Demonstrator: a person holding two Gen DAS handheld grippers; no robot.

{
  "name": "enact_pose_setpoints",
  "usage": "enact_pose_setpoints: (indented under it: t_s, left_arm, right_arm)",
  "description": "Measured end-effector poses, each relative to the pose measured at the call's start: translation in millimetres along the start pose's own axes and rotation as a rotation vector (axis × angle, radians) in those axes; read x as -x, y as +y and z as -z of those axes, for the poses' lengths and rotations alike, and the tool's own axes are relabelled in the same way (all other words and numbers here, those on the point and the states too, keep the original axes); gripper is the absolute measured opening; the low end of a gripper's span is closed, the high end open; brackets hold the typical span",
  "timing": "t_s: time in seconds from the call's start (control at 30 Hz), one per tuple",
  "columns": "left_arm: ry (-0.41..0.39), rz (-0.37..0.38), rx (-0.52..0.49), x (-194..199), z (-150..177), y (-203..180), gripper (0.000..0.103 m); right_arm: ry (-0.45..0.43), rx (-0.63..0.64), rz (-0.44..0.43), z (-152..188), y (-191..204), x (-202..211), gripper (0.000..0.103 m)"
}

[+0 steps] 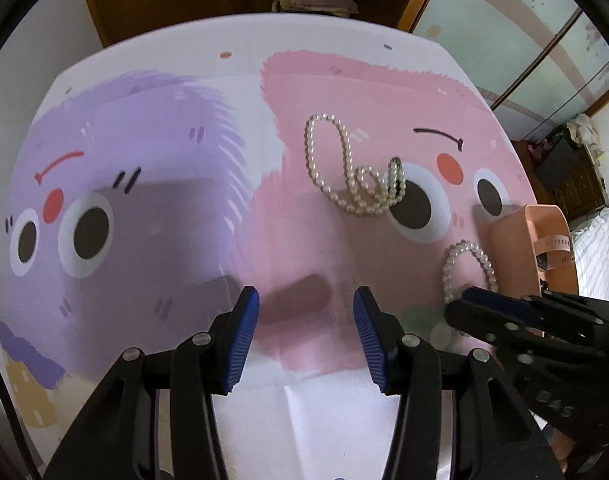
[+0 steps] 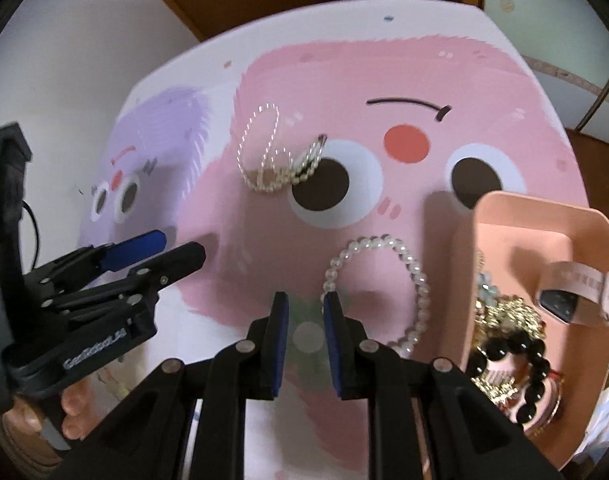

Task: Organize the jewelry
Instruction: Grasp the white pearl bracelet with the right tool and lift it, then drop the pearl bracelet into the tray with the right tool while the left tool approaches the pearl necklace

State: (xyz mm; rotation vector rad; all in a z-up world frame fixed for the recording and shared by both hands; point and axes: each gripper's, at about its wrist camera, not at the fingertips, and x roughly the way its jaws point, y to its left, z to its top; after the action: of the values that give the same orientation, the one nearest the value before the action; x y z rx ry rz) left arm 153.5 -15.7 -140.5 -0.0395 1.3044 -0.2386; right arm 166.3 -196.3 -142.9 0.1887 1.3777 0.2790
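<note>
**Pearl bracelet next, tray at the right**

Across the left wrist view, the left gripper (image 1: 306, 308) fills the lower middle with its jaws spread and nothing between them, above bare pink print on the table mat (image 1: 144, 128). The long pearl necklace (image 1: 350, 168) lies looped in the upper middle, well apart from those fingertips. The pearl bracelet (image 1: 466, 268) sits at the right, and the right gripper (image 1: 470, 298) comes in from the right edge with its tip at the bracelet's lower end; whether it touches the beads I cannot tell. The pink tray (image 1: 508, 240) stands just beyond the bracelet at the right edge.

Seen from the right wrist view, the right gripper (image 2: 306, 308) is at bottom centre, jaws narrowed to a slim gap and empty. The pearl bracelet (image 2: 378, 288) curves just right of the right fingertip, outside the gap. The pink tray (image 2: 504, 216) at the right already holds a black bead bracelet (image 2: 512, 364), gold chains (image 2: 504, 316) and a watch (image 2: 576, 292). The pearl necklace (image 2: 276, 152) lies in the upper middle; the left gripper (image 2: 160, 248) is at the left, jaws apart.

Risk, as I judge it: with so slim a gap beside the beads, closing may miss them or nudge the bracelet away. Round beads could also roll out of a shallow pinch, and a lifted strand may catch the tray wall.
</note>
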Motion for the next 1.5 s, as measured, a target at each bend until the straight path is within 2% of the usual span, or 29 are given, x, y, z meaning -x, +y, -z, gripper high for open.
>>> enact_pose_setpoints:
  t_s: [0.13,0.2,0.23,0.33,0.47,0.6,0.87,0.9,1.0,1.23,1.37,1.5]
  left_arm:
    - [0.009,0.012,0.008,-1.9,6.4,3.5,0.048]
    - [0.010,0.019,0.014,-1.2,10.1,4.9,0.048]
    - [0.011,0.025,0.018,-0.7,11.9,6.4,0.047]
    - [0.015,0.033,0.029,-0.9,16.6,8.6,0.048]
    - [0.024,0.035,0.034,-1.5,22.4,9.2,0.048]
    - [0.023,0.032,0.029,2.3,31.4,9.5,0.048]
    - [0.001,0.025,0.014,18.2,39.3,4.1,0.048]
    - [-0.003,0.021,0.011,19.9,39.7,2.1,0.048]
    - [-0.008,0.021,0.004,23.4,39.9,-4.1,0.048]
    - [-0.009,0.012,-0.024,23.3,35.8,-17.5,0.048]
    - [-0.005,0.005,-0.026,19.0,31.1,-20.1,0.048]
    - [0.001,-0.002,-0.024,12.7,25.8,-21.2,0.048]
  right_arm:
    - [0.007,0.048,0.050,-2.4,8.2,-10.8,0.018]
    - [0.040,0.060,0.076,-2.5,8.9,-18.3,0.017]
    - [0.025,0.069,0.081,-1.8,10.1,-17.5,0.017]
    - [0.035,0.100,0.113,-0.2,13.2,-20.4,0.007]
    - [0.031,0.074,0.077,1.7,10.0,-17.7,0.007]
    - [-0.038,0.047,0.015,9.5,8.3,4.8,0.007]
    - [-0.234,-0.012,-0.109,22.4,-7.2,95.5,0.006]
    - [-0.252,-0.021,-0.124,16.3,-11.9,102.7,0.006]
    - [-0.315,-0.053,-0.135,15.8,-25.5,130.2,0.006]
    - [-0.396,-0.155,-0.100,14.1,-55.7,137.5,0.006]
    - [-0.387,-0.232,-0.097,13.1,-79.0,123.2,0.006]
    - [-0.379,-0.256,-0.069,12.5,-91.8,110.8,0.007]
